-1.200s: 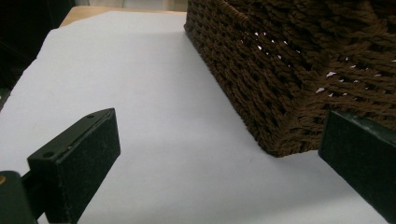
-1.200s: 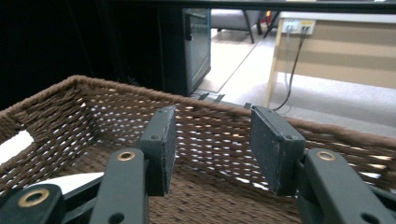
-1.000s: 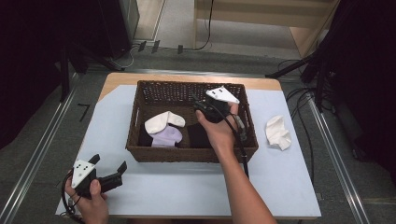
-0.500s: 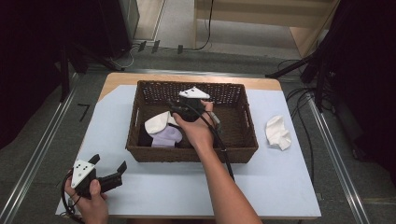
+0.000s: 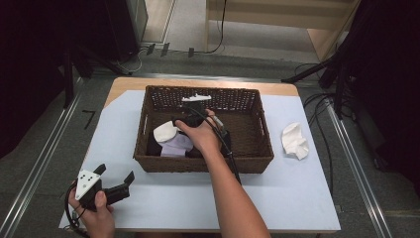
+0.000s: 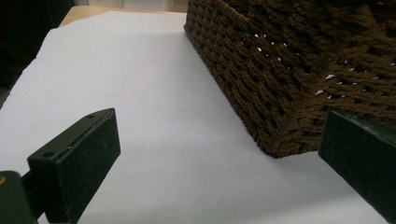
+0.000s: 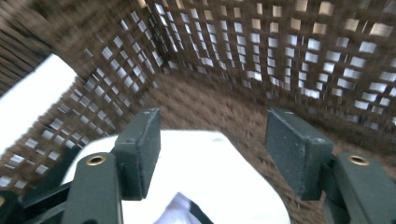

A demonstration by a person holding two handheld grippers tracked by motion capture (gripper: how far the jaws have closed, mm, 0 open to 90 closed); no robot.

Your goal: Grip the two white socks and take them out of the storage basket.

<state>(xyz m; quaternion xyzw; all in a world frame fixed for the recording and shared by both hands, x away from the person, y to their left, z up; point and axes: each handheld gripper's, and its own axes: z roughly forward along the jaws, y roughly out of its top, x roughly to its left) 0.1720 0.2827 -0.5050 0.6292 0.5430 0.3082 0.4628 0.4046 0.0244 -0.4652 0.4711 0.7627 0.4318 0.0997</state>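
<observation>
White folded cloth (image 5: 166,133) lies in the brown woven wicker basket (image 5: 257,148), left of middle. Right gripper (image 7: 212,149) hangs over it, fingers just widened to straddle it — nothing pinched yet. Left gripper (image 5: 115,178) waits wide on the worktop (image 5: 297,193) — spare.

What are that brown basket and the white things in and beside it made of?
The basket looks woven from twisted brown cord or paper rope, matte: plaited strands with light showing through the gaps. The white bundle inside it and the crumpled white piece on the table look like soft cloth, folded and creased, perhaps socks; the exact fabric is unclear.
</observation>
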